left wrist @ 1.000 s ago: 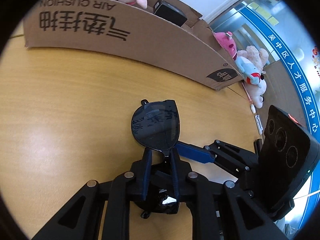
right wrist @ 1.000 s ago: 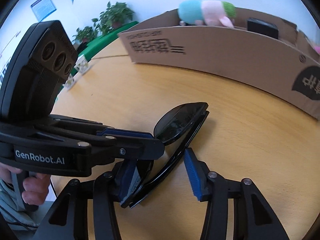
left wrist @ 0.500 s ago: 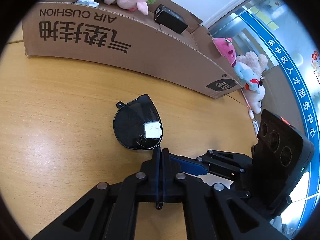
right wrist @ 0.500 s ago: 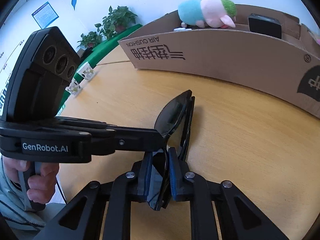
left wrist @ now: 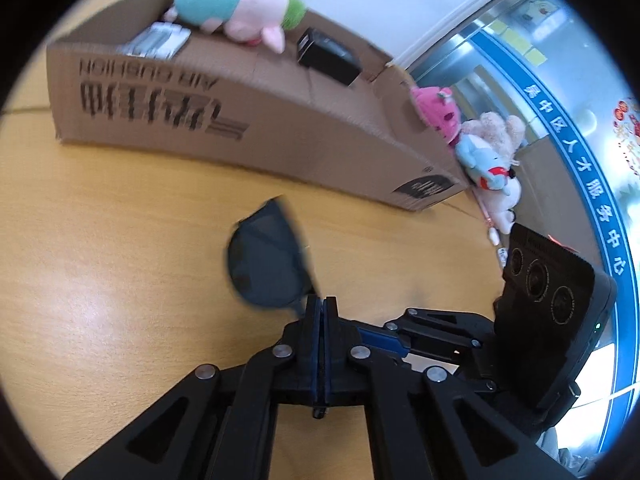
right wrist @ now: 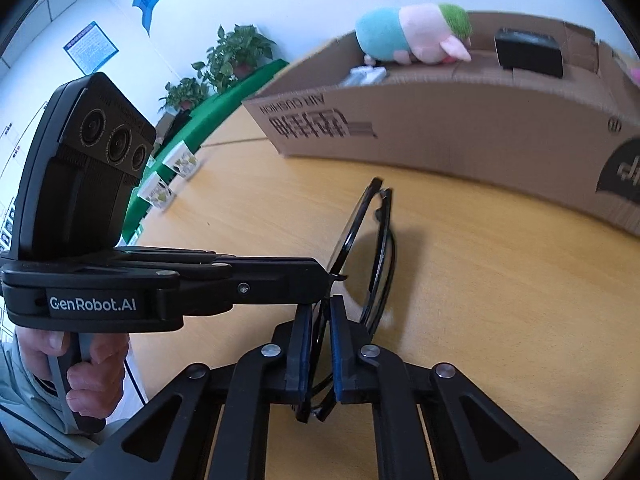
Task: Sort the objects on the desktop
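Observation:
Black sunglasses (left wrist: pixel 268 264) are held above the wooden desk (left wrist: pixel 100 240) between both grippers. My left gripper (left wrist: pixel 321 308) is shut on the frame at the near lens edge. My right gripper (right wrist: pixel 320 320) is shut on the sunglasses (right wrist: pixel 360 240), which stand edge-on between its blue pads. The left gripper's body (right wrist: pixel 120 280) crosses the right wrist view from the left. The right gripper's body (left wrist: pixel 552 320) shows at the right of the left wrist view.
An open cardboard box (left wrist: pixel 240 128) stands behind, holding a teal-and-pink plush (left wrist: pixel 236 8), a black box (left wrist: pixel 328 56) and a white packet (left wrist: pixel 156 40). Plush toys (left wrist: pixel 480 148) lie by the box's right end. Potted plants (right wrist: pixel 236 56) stand far left.
The sunglasses have been lifted and turned more edge-on. The left gripper's jaws closed on the frame and the right gripper's jaws closed on the glasses.

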Available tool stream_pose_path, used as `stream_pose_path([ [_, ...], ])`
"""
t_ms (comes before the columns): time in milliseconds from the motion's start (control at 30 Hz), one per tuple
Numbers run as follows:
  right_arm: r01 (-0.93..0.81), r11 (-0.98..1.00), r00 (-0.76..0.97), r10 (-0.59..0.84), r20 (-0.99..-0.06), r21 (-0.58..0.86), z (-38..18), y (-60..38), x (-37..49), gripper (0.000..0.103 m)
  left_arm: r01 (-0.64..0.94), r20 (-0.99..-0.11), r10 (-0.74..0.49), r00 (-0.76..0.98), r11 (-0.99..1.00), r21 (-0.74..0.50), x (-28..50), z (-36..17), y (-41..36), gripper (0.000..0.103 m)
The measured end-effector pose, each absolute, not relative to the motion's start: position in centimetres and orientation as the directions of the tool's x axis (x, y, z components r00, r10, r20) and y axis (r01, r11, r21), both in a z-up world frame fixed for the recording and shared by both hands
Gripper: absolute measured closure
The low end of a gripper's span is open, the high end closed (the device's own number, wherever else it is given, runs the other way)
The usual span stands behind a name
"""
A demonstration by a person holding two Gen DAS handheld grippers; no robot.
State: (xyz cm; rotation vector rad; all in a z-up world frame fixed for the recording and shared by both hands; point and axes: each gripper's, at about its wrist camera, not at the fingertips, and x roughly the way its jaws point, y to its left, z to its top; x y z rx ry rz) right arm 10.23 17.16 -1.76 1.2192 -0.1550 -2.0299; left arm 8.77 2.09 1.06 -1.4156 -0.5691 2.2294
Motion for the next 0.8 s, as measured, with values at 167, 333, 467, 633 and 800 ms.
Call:
stream_pose_path([
  [167,0.582,-0.693,-0.305,-0.671,-0.676,0.425,1.4,17.1,10.4,0.099,-0.212,-0.702,0.572,-0.425,-0.816,-0.537,8.4,4.3,2.8,0.103],
  [333,0.581,-0.712,-0.327,-0.647,-0.688,0.394,2.4,17.1,9.4,0.098,-0.222,-0.693,0.564,-0.45,-0.822,-0.525,8.0,5.5,2.6,0.103],
  [467,0.551,-0.718,-0.307,-0.649,-0.696,0.426,1.3,18.4,9.5,0.083,-0.146,-0.706,0.549,-0.448,-0.824,-0.548,8.7,4.4,0.0,0.102],
  [633,0.576,-0.726,-0.268,-0.602,-0.752,0.376,-1.0,18.3,10.7,0.033,-0.036,-0.744,0.554,-0.374,-0.81,-0.585,10.1,1.2,-2.2,0.098],
  [800,0.636,-0.715,-0.232,-0.536,-0.812,0.29,-3.5,16.9,12.5,0.032,0.021,-0.75,0.594,-0.292,-0.78,-0.625,10.6,-2.0,-2.5,0.087],
])
